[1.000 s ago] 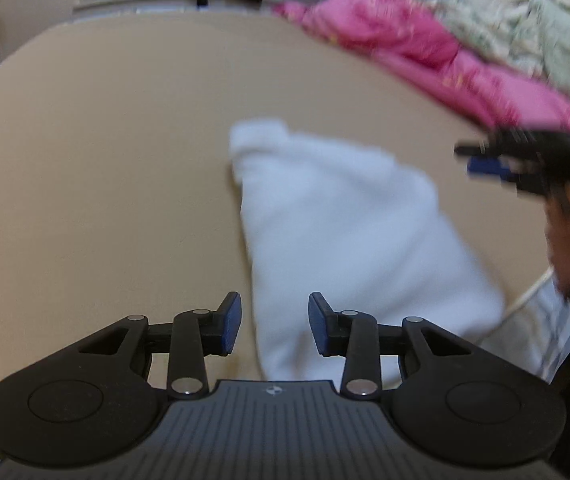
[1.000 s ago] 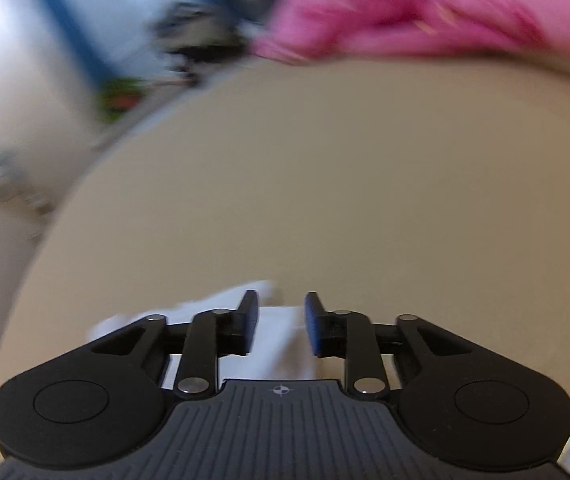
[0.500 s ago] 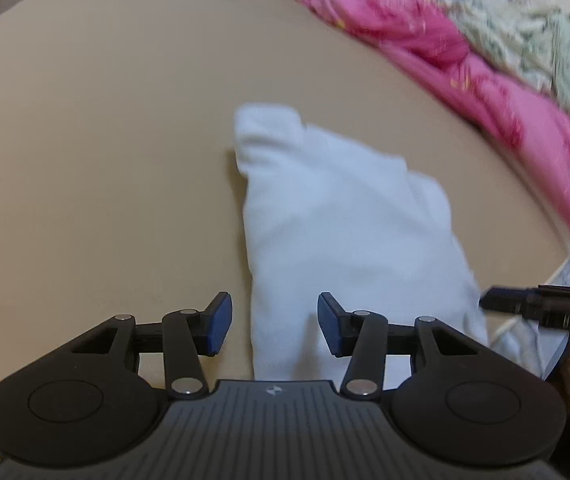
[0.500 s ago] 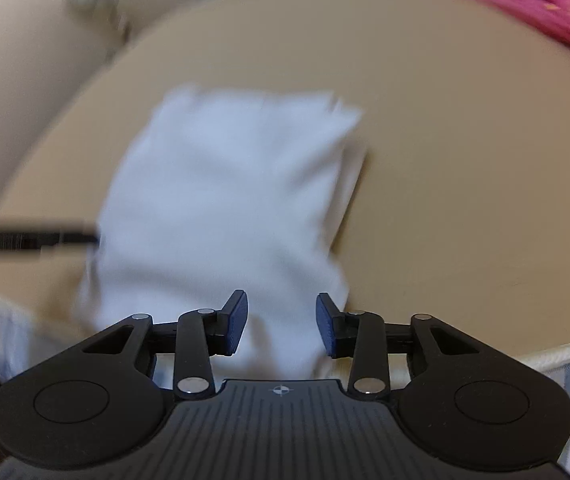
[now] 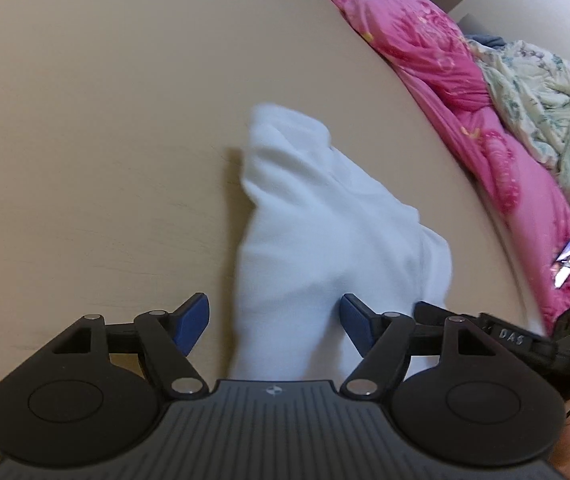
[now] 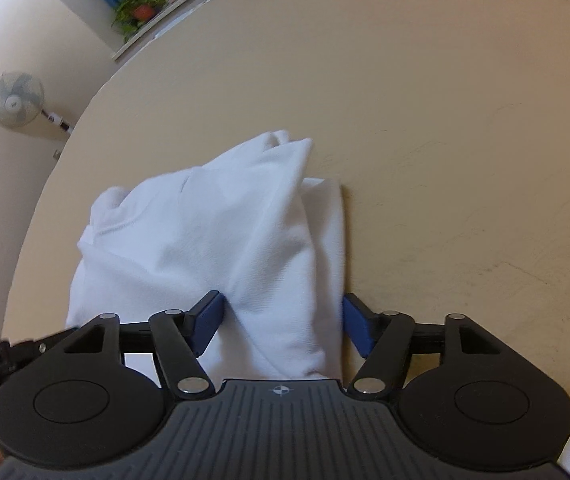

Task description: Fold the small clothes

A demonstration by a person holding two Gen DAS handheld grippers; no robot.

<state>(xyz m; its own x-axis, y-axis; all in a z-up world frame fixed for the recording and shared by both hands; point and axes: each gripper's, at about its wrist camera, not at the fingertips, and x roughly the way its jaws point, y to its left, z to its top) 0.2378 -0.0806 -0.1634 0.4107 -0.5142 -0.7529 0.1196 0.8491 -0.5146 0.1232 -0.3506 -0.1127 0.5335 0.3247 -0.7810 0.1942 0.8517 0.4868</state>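
A small white garment [image 5: 325,232] lies bunched on the tan table [image 5: 105,160]; it also shows in the right wrist view [image 6: 221,240], rumpled with raised folds. My left gripper [image 5: 275,322] is open, its blue pads on either side of the garment's near edge. My right gripper [image 6: 281,322] is open too, with the garment's near end between its pads [image 6: 205,316]. The right gripper's body [image 5: 525,344] shows at the right of the left wrist view. Whether either gripper touches the cloth is unclear.
A pink quilt [image 5: 465,100] and a pale flowered blanket [image 5: 545,96] are heaped along the table's far right side. A wall fan [image 6: 15,102] and a potted plant [image 6: 137,8] stand beyond the table's left edge [image 6: 45,184].
Both grippers moved down and in to the garment's near edge and opened wider. The garment went from lying flat to bunched with raised folds.
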